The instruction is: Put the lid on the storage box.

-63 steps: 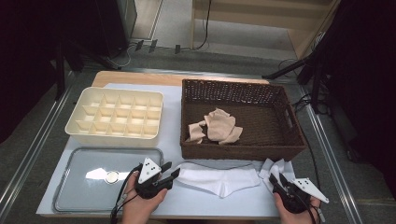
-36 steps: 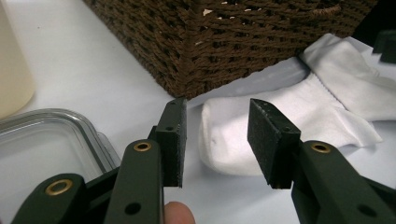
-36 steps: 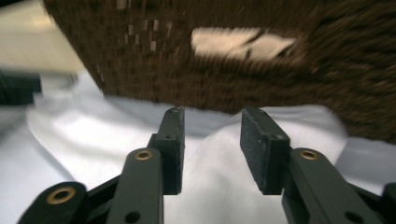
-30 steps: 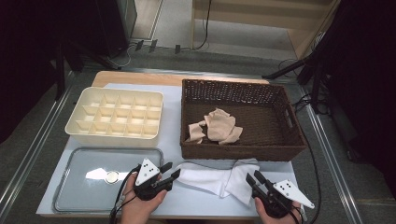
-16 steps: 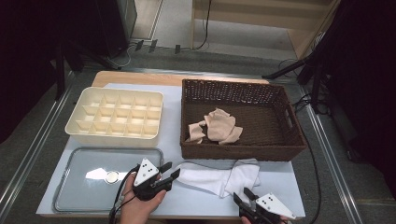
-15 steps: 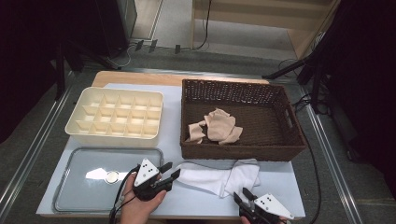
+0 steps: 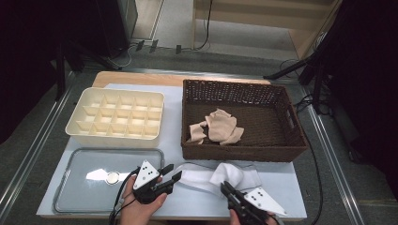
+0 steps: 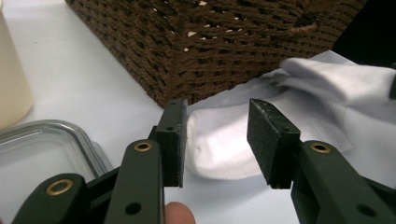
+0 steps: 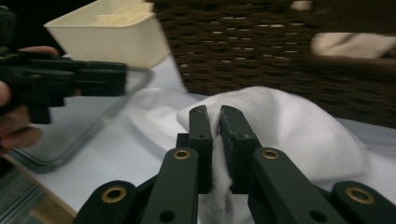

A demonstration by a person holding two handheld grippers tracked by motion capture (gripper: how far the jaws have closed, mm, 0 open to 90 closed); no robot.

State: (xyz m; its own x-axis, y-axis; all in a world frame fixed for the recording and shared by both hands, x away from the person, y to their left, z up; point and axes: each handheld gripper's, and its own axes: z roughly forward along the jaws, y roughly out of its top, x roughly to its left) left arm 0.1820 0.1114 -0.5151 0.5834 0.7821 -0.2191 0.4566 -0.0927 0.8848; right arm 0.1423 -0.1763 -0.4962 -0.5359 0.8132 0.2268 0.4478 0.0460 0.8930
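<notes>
A white sock (image 7: 202, 179) lies stretched along the table in front of the brown wicker basket (image 7: 244, 151). My right gripper (image 7: 226, 188) is at the sock's right part; its jaws have just been closing and now pinch a raised fold of the sock (image 9: 289, 130) between the pads (image 9: 201, 122). My left gripper (image 7: 171, 172) rests at the sock's left end, jaws open, with the sock's end (image 8: 219, 147) lying on the table beyond the gap and untouched. In the right gripper view the left gripper (image 9: 116, 79) is at the left.
The basket (image 8: 224, 42) holds beige cloths (image 7: 218, 125). A cream compartment box (image 7: 117, 117) stands at the back left. A clear tray (image 7: 70, 187) with a small round coin-like piece (image 7: 112, 177) lies at the front left. The table's front edge is just below both hands.
My right gripper has moved left along the front edge and shut on the sock, folding its right end over toward the middle. The left gripper has stayed put.
</notes>
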